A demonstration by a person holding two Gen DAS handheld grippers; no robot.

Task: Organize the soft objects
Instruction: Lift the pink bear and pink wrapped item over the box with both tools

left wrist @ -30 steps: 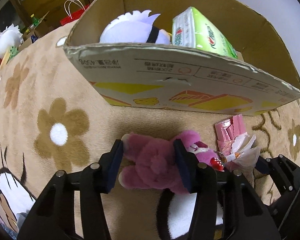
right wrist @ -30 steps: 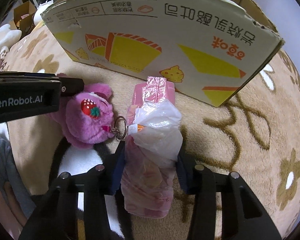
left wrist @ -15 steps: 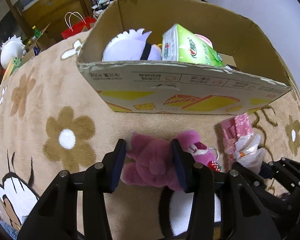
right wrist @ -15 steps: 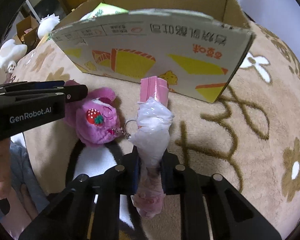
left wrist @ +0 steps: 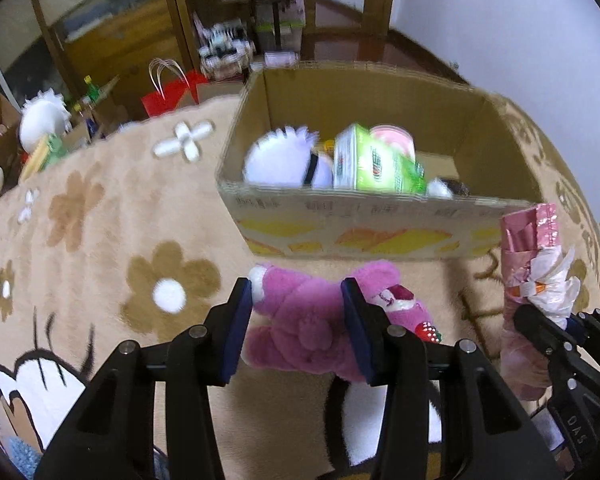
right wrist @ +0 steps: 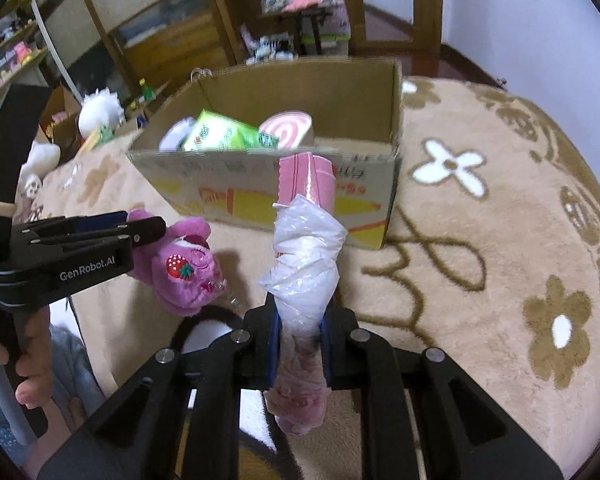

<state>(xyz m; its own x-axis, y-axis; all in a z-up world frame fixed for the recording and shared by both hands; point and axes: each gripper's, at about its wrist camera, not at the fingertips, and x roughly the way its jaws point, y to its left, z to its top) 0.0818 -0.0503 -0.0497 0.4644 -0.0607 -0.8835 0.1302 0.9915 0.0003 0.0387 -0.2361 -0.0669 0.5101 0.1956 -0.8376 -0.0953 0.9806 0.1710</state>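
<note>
The left gripper [left wrist: 296, 324] has its jaws pressed into the sides of the pink plush [left wrist: 320, 328], squeezing its body low in the centre of the left view. The right gripper [right wrist: 298, 344] is clamped tight on the pink packet [right wrist: 304, 276], pinching it narrow near its lower part, so most of it, with its crumpled clear wrap, stands tall above the jaws in the middle of the right view.

Both are lifted clear of the rug [right wrist: 500, 240], short of the box [left wrist: 380, 216], which fills the upper centre of each view with a white plush [left wrist: 280, 160], a green pack [left wrist: 376, 164] and a pink-swirl thing [right wrist: 286, 130] already inside.

The packet worries me most: it is held low on slippery film, and could tip or slide out, or catch its top on the near wall of the box. The plush hangs its head out to the right past the jaw, with a keyring [right wrist: 224, 292] dangling below; that could snag the cardboard edge. The two grippers sit near each other, so crowding over the opening could knock them together.
</note>
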